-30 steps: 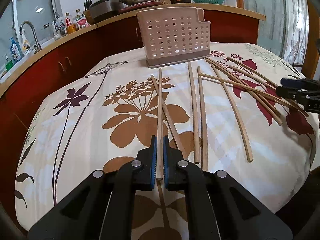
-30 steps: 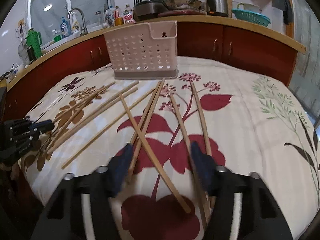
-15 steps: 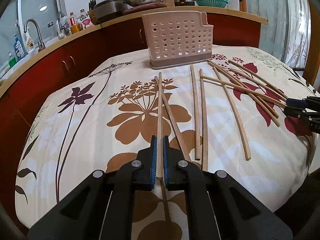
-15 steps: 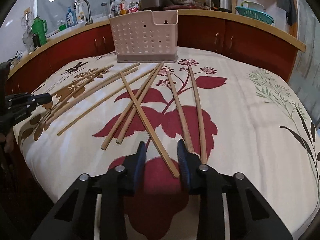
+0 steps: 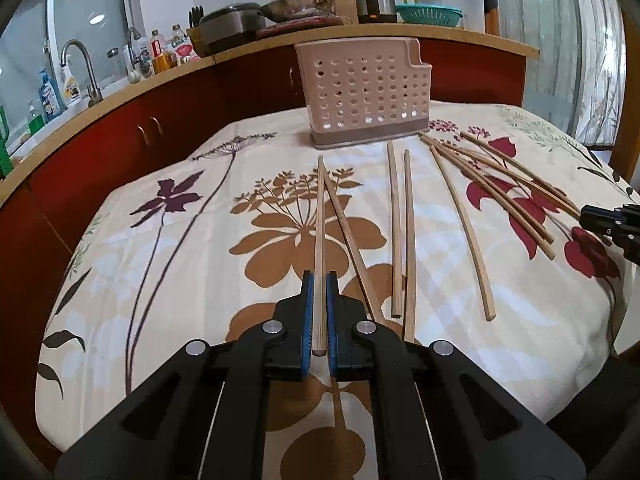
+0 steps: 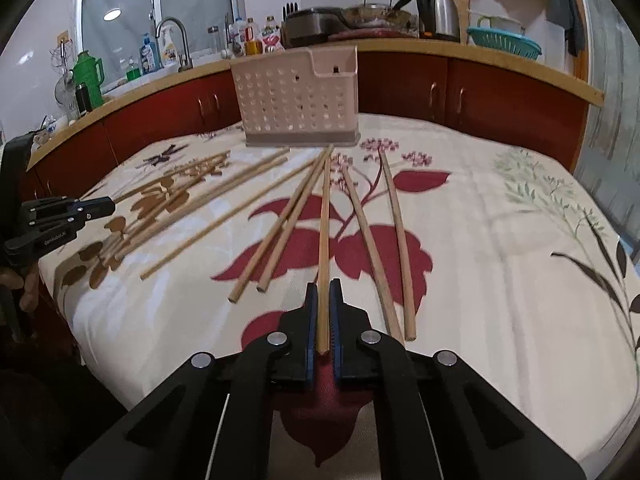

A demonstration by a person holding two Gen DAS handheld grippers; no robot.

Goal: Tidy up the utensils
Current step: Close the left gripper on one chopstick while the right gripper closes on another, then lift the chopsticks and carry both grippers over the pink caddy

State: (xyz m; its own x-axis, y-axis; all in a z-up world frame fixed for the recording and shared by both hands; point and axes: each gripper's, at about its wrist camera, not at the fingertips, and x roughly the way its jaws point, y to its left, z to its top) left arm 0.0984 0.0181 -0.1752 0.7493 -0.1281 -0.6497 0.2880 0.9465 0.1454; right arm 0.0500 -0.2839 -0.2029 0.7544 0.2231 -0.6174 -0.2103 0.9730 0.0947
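Several wooden chopsticks lie loose on the flowered tablecloth (image 5: 168, 240). A pink perforated utensil holder (image 5: 364, 96) stands upright at the table's far side, also in the right wrist view (image 6: 298, 100). My left gripper (image 5: 319, 280) is shut on the near end of one chopstick (image 5: 319, 220), which points toward the holder. My right gripper (image 6: 323, 286) has its jaws closing, with the pads pressing on the near end of another chopstick (image 6: 325, 220). Each gripper also shows at the edge of the other's view: the right gripper (image 5: 588, 216) and the left gripper (image 6: 108, 204).
Loose chopsticks lie beside the held ones: a pair (image 5: 400, 232) and a curved one (image 5: 468, 232) on the left side, two pairs (image 6: 280, 236) (image 6: 384, 248) on the right. A red-fronted kitchen counter (image 6: 480, 92) with pots, kettle and sink runs behind the table.
My right gripper's jaws went from wide apart to closed on a chopstick, which swung to point straight at the holder. My left gripper kept its grip and barely moved.
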